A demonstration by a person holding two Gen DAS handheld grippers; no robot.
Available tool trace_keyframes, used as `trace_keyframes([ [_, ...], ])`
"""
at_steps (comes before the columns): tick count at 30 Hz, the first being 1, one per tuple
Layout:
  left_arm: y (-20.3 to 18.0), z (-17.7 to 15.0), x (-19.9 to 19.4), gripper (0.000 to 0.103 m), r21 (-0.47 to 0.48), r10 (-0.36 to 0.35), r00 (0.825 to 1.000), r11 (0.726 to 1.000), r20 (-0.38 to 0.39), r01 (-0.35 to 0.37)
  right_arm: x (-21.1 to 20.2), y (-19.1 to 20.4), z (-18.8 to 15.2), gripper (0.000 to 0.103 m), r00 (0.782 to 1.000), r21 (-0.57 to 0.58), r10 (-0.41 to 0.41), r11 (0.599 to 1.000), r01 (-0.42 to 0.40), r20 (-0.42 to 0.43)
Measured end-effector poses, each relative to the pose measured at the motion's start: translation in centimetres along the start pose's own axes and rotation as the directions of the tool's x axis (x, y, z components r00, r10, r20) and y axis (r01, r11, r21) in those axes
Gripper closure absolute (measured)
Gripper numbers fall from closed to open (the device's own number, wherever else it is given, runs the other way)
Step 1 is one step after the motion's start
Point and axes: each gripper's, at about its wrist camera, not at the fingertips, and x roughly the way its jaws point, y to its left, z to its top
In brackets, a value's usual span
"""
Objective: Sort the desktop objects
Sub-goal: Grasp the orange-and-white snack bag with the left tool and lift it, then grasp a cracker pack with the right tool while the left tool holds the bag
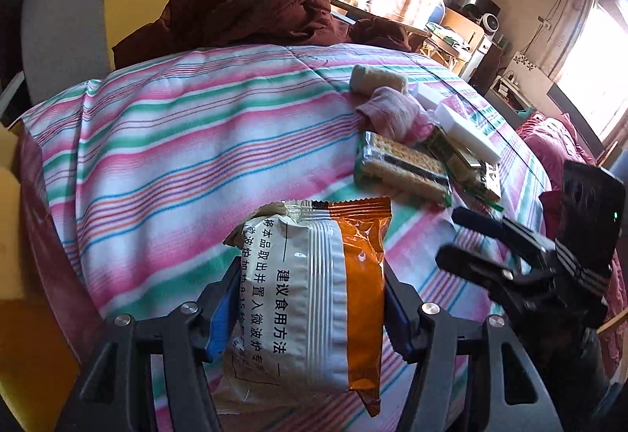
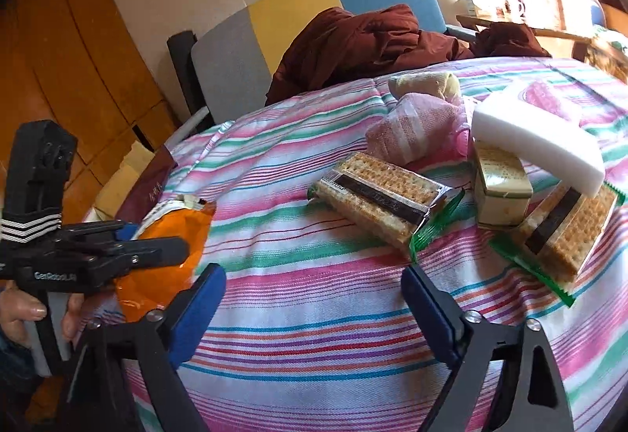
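Observation:
My left gripper [image 1: 312,310] is shut on an orange and white snack packet [image 1: 314,287], held upright over the near edge of the striped tablecloth [image 1: 176,141]. The right wrist view shows that gripper [image 2: 157,237] and its packet [image 2: 168,275] at the left. My right gripper [image 2: 312,279] is open and empty just above the cloth, short of a cracker pack [image 2: 376,196]. Beyond that lie a second cracker pack [image 2: 565,232], a small beige box [image 2: 500,188], a white foam block [image 2: 537,141], a pink sock roll [image 2: 412,130] and a beige sock roll [image 2: 428,84].
A dark red jacket [image 2: 373,43] lies over a chair with a grey, yellow and blue back [image 2: 274,28] behind the table. A wooden cabinet [image 2: 59,59] and cardboard boxes [image 2: 125,173] stand at the left. A hand [image 2: 23,314] holds the left gripper's handle.

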Motion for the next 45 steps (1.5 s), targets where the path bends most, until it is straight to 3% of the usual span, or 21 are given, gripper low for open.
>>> trace_keyframes([
  [4, -0.3, -1.7, -1.1, 0.039, 0.012, -0.017, 1.0, 1.0, 0.017, 0.017, -0.6, 1.1, 2.5, 0.018, 0.998, -0.174, -0.069, 0.982, 0.067, -0.007],
  [9, -0.1, -2.1, -1.3, 0.039, 0.002, -0.043, 0.998, 0.999, 0.037, 0.043, 2.3, 1.0, 5.6, 0.017, 0.983, -0.347, -0.12, 0.936, 0.065, -0.142],
  [13, -0.1, -2.1, -0.9, 0.037, 0.014, -0.058, 0.998, 0.998, 0.037, 0.057, 5.5, 0.0, 6.5, 0.017, 0.95, -0.405, -0.151, 0.914, 0.028, -0.275],
  [18, -0.1, -2.1, -0.4, 0.035, 0.014, -0.071, 0.997, 0.997, 0.035, 0.071, 7.9, -0.9, 6.5, 0.017, 0.919, -0.422, -0.168, 0.907, 0.002, -0.357],
  [21, 0.1, -2.3, 0.1, 0.035, -0.003, -0.081, 0.996, 0.997, 0.032, 0.081, 7.6, -1.0, 6.2, 0.025, 0.925, -0.41, -0.14, 0.912, -0.019, -0.354],
  [23, 0.1, -2.6, 0.2, 0.035, -0.005, -0.07, 0.997, 0.998, 0.035, 0.07, 7.1, -0.8, 6.0, 0.043, 0.931, -0.397, -0.115, 0.917, -0.035, -0.346],
  [25, -0.1, -3.0, 0.2, 0.036, 0.002, -0.055, 0.997, 0.998, 0.045, 0.055, 6.6, -0.3, 5.6, 0.053, 0.937, -0.395, -0.113, 0.918, -0.029, -0.33],
  [33, 0.3, -5.1, -1.9, 0.038, -0.041, -0.071, 0.994, 0.996, 0.086, 0.075, 4.5, 2.9, 3.0, 0.055, 0.957, -0.335, -0.077, 0.942, -0.022, -0.279],
  [40, 0.8, -7.4, -7.2, 0.038, -0.059, -0.084, 0.98, 0.994, 0.179, 0.095, 2.8, 6.1, 2.0, 0.055, 0.978, -0.234, 0.005, 0.971, -0.055, -0.21],
  [45, 4.4, -9.2, -12.3, 0.038, -0.152, 0.012, 0.962, 0.988, 0.273, 0.03, 1.4, 11.0, 3.1, 0.055, 0.982, -0.24, 0.118, 0.959, -0.151, -0.146],
])
